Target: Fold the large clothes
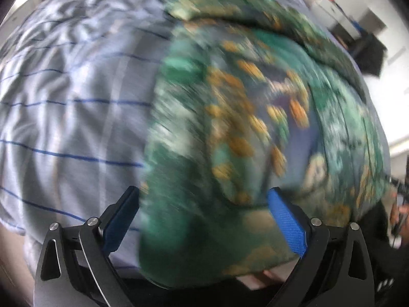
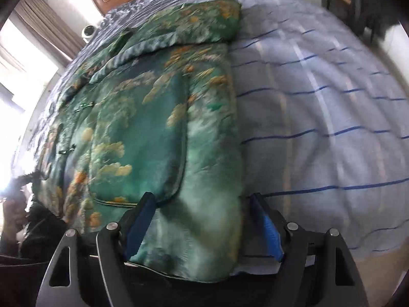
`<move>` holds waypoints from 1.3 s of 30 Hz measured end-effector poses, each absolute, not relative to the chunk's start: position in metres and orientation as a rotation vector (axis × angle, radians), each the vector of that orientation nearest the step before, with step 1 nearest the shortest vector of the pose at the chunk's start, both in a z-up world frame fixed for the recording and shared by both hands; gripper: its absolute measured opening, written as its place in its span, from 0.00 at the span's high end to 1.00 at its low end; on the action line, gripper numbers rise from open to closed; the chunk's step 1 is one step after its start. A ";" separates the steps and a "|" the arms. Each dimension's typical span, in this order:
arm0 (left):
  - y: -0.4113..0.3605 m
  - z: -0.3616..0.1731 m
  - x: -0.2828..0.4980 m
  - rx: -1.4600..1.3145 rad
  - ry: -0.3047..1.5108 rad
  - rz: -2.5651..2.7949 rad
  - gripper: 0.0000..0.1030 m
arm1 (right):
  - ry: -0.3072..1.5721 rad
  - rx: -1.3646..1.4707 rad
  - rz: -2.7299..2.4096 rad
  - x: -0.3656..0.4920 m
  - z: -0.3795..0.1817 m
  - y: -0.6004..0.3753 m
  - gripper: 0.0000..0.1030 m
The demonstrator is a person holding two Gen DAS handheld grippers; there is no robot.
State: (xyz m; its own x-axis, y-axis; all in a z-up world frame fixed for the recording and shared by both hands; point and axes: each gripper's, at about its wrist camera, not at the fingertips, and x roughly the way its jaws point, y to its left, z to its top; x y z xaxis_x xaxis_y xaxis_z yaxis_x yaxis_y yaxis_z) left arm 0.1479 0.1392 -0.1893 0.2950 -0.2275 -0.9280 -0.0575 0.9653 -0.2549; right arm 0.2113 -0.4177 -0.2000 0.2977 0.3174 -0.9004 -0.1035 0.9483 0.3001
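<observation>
Jacket (image 2: 158, 117) of green brocade lies on striped bedsheet (image 2: 319, 117); left gripper (image 1: 204, 220) and right gripper (image 2: 202, 220) both gape wide over its hem, grasping nothing

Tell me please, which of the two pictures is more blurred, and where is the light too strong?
Left wrist view: heavy motion blur smears the green jacket and the striped bed sheet. Right wrist view: sharper on the jacket, soft toward the right edge; the window at the left is blown out white. Both views bulge from fisheye distortion.
</observation>
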 end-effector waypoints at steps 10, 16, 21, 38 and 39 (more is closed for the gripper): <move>0.143 -0.186 0.125 -0.256 1.300 -0.093 0.73 | 1.223 0.156 0.338 0.206 -0.181 -0.399 0.83; 0.156 -0.165 0.111 -0.303 1.250 -0.112 0.87 | 1.191 0.154 0.341 0.205 -0.162 -0.394 0.86; 0.163 -0.144 0.096 -0.324 1.200 -0.118 0.88 | 1.164 0.169 0.350 0.199 -0.147 -0.397 0.87; 0.170 -0.124 0.068 -0.413 1.231 -0.102 0.89 | 1.225 0.175 0.427 0.177 -0.130 -0.401 0.88; 0.173 -0.120 0.066 -0.432 1.228 -0.103 0.89 | 1.231 0.181 0.435 0.176 -0.128 -0.402 0.88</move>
